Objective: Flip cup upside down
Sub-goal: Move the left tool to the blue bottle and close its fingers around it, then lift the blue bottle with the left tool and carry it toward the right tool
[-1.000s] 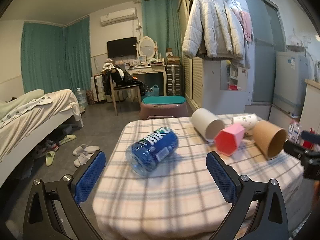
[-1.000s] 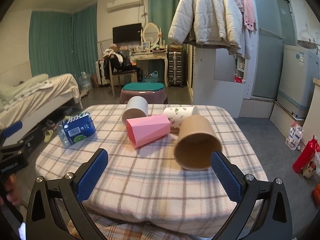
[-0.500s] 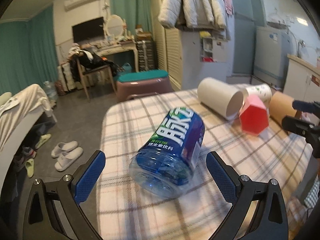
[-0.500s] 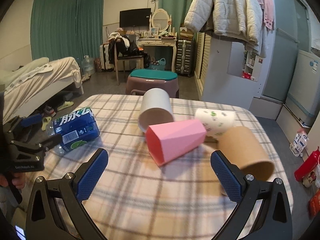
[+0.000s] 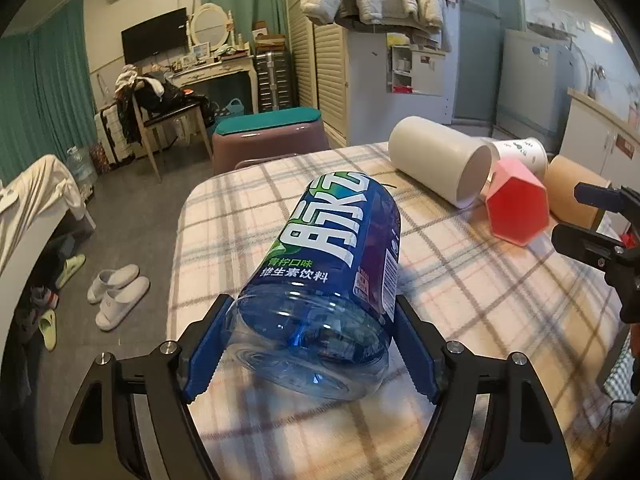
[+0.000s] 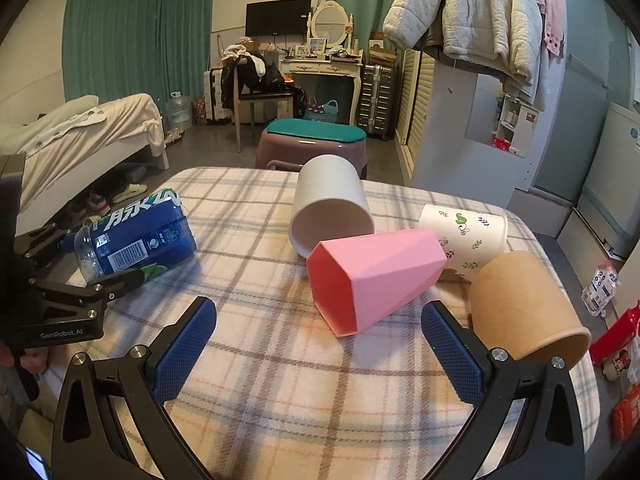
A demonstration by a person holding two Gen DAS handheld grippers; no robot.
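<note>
A blue clear plastic cup made from a cut drink bottle (image 5: 324,272) lies on its side on the checked tablecloth (image 5: 460,320). My left gripper (image 5: 310,344) has its blue pads against both sides of the cup's base end; it also shows in the right wrist view (image 6: 100,256) around that cup (image 6: 136,240). My right gripper (image 6: 318,350) is open and empty, just in front of a pink hexagonal cup (image 6: 372,276) lying on its side.
A white cup (image 6: 330,204), a patterned paper cup (image 6: 466,234) and a brown paper cup (image 6: 520,304) lie on their sides near the pink one. A purple stool (image 6: 316,142) stands beyond the table. The bed (image 6: 80,136) is at the left.
My left gripper has moved forward onto the blue cup and closed its pads on the base end. My right gripper has moved nearer to the pink cup.
</note>
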